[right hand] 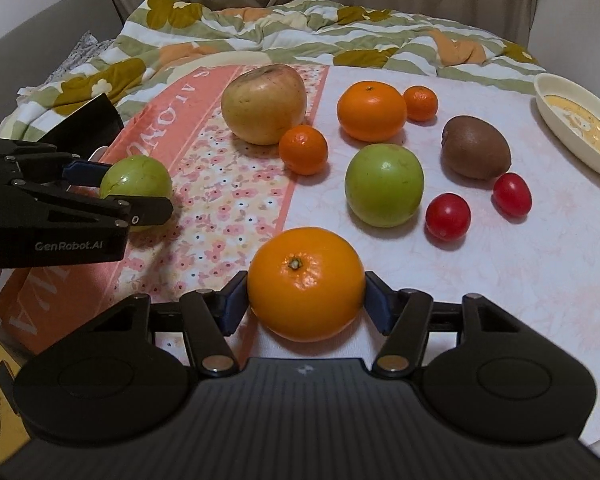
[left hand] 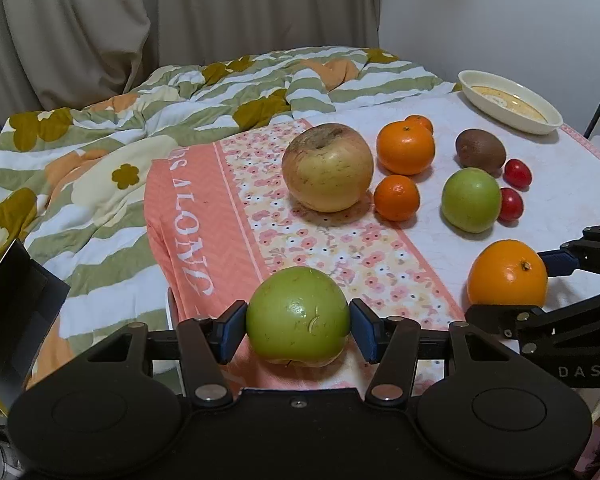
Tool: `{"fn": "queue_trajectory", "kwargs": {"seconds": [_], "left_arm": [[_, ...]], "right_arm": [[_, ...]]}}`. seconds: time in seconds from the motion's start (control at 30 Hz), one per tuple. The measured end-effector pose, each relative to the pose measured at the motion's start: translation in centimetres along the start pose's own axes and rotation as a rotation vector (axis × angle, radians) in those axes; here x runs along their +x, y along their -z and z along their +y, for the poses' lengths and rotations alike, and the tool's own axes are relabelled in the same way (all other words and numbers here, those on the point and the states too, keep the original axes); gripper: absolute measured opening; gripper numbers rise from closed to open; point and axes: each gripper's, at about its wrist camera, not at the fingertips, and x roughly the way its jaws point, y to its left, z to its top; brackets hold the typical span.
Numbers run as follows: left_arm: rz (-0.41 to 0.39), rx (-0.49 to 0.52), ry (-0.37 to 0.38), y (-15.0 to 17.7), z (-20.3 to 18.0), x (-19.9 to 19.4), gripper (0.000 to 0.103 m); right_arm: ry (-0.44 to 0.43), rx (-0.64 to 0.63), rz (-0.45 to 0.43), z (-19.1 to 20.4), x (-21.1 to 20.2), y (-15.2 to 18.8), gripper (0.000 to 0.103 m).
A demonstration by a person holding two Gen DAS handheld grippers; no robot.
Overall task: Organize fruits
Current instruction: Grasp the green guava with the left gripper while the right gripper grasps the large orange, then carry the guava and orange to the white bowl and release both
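My left gripper [left hand: 298,330] is shut on a green apple [left hand: 298,316] low over the pink floral cloth [left hand: 340,248]; it also shows in the right wrist view [right hand: 136,184]. My right gripper [right hand: 306,302] is shut on a large orange [right hand: 306,284], seen from the left wrist too [left hand: 508,274]. On the cloth lie a big yellow apple [right hand: 264,104], a second green apple [right hand: 384,184], a mandarin [right hand: 371,110], two small mandarins [right hand: 303,150] [right hand: 421,103], a kiwi [right hand: 476,147] and two cherry tomatoes [right hand: 448,216] [right hand: 512,194].
A cream oval dish [right hand: 556,88] stands at the far right of the table. A rumpled green, white and orange quilt [left hand: 100,152] lies behind and left of the cloth. Curtains hang at the back.
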Motion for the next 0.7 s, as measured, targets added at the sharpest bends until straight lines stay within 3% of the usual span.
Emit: {"fn": "queue_trajectory", "kwargs": {"seconds": [0.37, 0.7], "left_arm": [[-0.053, -0.049, -0.035, -1.2, -2.6, -4.1, 0.059], [-0.105, -0.152, -0.14, -3.8, -8.6, -8.5, 0.06]], "right_arm": [[-0.022, 0.025, -0.052, -1.9, -3.9, -0.7, 0.075], [-0.088, 0.006, -0.109, -8.3, -8.5, -1.6, 0.075]]}}
